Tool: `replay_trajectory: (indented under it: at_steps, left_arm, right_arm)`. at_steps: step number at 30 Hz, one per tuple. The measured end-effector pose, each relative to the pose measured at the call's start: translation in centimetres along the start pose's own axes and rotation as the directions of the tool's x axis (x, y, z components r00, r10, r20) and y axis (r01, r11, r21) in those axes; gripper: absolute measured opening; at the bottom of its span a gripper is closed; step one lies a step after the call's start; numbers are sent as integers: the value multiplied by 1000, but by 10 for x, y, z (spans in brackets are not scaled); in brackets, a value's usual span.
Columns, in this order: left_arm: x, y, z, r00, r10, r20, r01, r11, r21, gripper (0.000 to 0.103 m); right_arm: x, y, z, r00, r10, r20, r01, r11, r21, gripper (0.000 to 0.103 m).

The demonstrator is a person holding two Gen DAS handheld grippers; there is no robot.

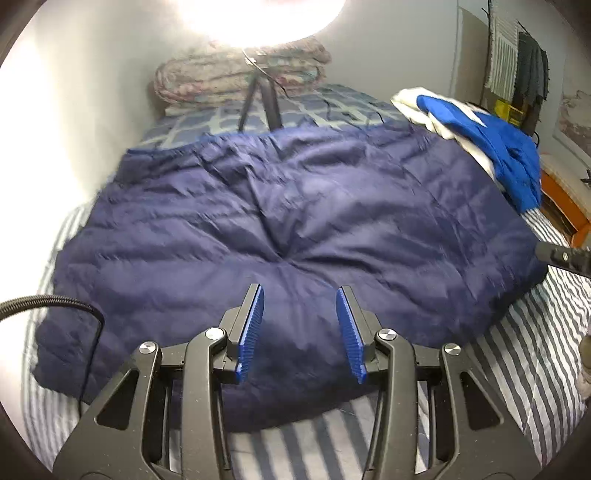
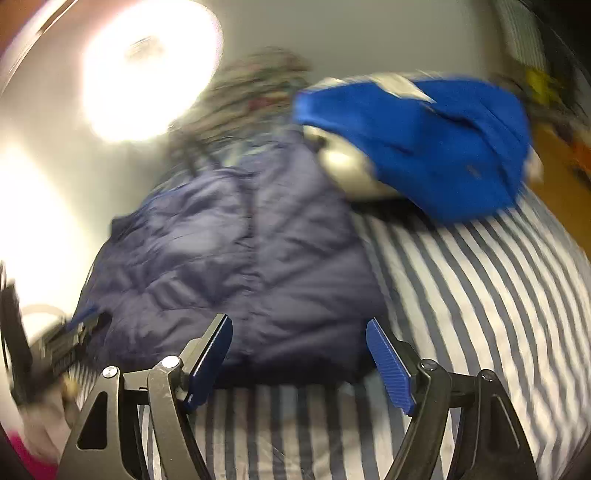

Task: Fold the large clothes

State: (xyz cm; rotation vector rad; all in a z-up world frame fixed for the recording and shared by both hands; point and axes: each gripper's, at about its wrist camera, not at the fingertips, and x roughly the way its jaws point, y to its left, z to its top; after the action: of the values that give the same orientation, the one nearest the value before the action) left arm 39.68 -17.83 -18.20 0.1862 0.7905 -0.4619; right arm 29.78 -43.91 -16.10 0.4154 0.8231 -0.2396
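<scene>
A navy puffy jacket (image 1: 288, 206) lies spread flat on the striped bed sheet (image 1: 535, 350). My left gripper (image 1: 299, 295) hovers over the jacket's near edge, open, with a clear gap between its blue pads and no cloth pinched. In the right wrist view the same jacket (image 2: 229, 258) is blurred. My right gripper (image 2: 298, 323) stands wide open above the jacket's near hem, where it meets the striped sheet (image 2: 480, 295). Nothing sits between its pads. A black part of the right tool (image 1: 565, 258) pokes in at the right edge of the left view.
A bright blue and white garment (image 1: 509, 155) (image 2: 424, 140) lies bunched at the bed's far right. A folded floral quilt (image 1: 236, 77) and a black tripod (image 1: 266, 99) under a glaring lamp (image 1: 258, 18) stand at the head. A black cable (image 1: 55, 301) crosses the left side.
</scene>
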Motion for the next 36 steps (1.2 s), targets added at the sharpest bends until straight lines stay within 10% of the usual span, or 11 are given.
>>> replay_trajectory:
  at_steps: [11,13,15,18,26,36]
  left_arm:
    - [-6,21,-7,997,-74,-3,74,994,-76,44]
    - [-23,33,-11,998,-48,31,50,996,-77,44]
    - [-35,45,-19,998,-38,43,42,995,-87,43]
    - [-57,64,-37,994,-98,50,104,984,-148,44]
    - [-123,91,-86,983,-122,135,147,969,-198,44]
    - [-155,100,-130,973,-155,172,199,940,-277,44]
  right_arm:
    - [32,-40,-4,1000,11,-8,-8,942,334,82]
    - [36,-31,4,1000,17,-5,-15,950,313,78]
    - [39,-18,11,1000,-11,-19,16,965,263,42]
    - [34,2,19,998,-52,-24,55,983,172,19]
    - [4,65,39,986,-132,100,137,989,-47,12]
    - [-34,179,48,976,-1,220,60,963,-263,4]
